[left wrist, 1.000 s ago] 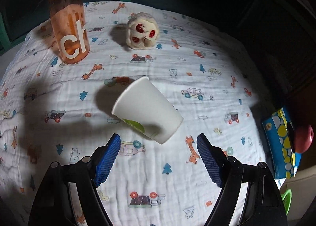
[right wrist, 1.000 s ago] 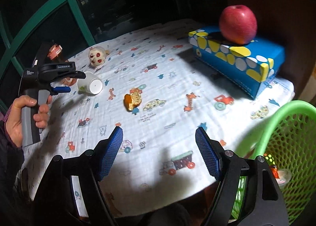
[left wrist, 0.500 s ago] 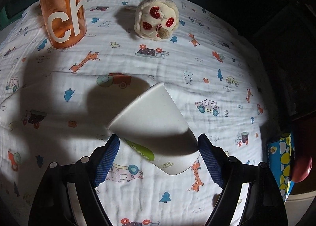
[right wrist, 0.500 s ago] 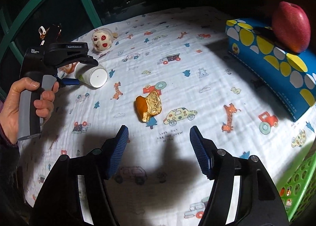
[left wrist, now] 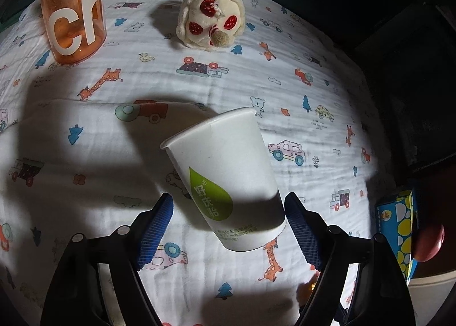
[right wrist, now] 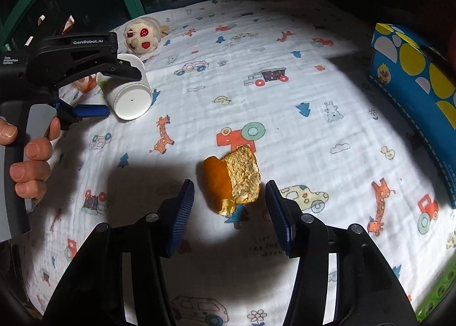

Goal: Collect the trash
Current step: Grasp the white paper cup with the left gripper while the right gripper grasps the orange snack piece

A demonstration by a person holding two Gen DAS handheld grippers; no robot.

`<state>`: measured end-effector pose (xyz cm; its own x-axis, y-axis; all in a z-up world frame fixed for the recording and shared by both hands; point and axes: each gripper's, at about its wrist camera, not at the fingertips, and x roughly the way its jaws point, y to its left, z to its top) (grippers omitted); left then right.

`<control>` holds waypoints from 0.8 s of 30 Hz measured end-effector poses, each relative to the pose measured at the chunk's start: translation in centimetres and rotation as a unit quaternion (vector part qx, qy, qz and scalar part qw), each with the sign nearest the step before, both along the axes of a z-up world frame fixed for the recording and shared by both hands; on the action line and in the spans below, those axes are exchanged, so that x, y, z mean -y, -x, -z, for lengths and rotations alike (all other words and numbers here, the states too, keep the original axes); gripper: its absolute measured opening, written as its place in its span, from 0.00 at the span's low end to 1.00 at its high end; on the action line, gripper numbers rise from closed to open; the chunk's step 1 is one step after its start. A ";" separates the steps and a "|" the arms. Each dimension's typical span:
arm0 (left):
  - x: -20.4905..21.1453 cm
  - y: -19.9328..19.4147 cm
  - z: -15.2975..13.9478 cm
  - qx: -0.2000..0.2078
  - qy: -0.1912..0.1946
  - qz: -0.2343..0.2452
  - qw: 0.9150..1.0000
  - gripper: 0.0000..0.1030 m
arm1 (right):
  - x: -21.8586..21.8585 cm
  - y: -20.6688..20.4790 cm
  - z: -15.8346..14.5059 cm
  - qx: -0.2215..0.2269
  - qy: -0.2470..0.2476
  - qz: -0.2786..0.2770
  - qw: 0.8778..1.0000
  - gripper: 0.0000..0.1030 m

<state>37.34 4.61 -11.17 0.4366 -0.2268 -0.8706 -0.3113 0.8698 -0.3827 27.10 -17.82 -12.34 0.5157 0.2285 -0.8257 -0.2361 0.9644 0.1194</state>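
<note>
A white paper cup (left wrist: 228,180) with a green leaf mark lies on its side on the printed cloth. My left gripper (left wrist: 228,212) is open with the cup's base end between its fingers; it also shows in the right wrist view (right wrist: 114,92) around the cup (right wrist: 131,95). A piece of orange peel (right wrist: 232,180) lies on the cloth. My right gripper (right wrist: 229,203) is open, its blue pads on either side of the peel, not touching it.
An orange drink bottle (left wrist: 74,18) and a cream plush toy (left wrist: 211,24) stand at the back of the table. A blue tissue box (right wrist: 413,81) sits at the right edge. A green basket's rim (right wrist: 439,294) shows at the lower right.
Both grippers have moved forward. The cup now lies between the left fingers and the peel between the right fingers. Both stay open.
</note>
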 end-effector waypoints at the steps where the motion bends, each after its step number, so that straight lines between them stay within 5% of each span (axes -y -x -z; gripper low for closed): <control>1: 0.1 -0.1 0.0 0.001 0.002 0.003 1.000 0.72 | -0.2 -0.1 0.0 0.004 0.008 -0.002 1.000 0.46; 5: 0.6 -0.2 -0.2 0.014 0.006 0.022 1.000 0.59 | -0.4 0.0 0.1 0.008 0.018 0.000 1.000 0.39; 24: 4.2 5.1 -3.7 0.053 -0.029 0.116 0.991 0.55 | 2.2 5.8 -4.0 0.036 -0.013 0.020 0.999 0.34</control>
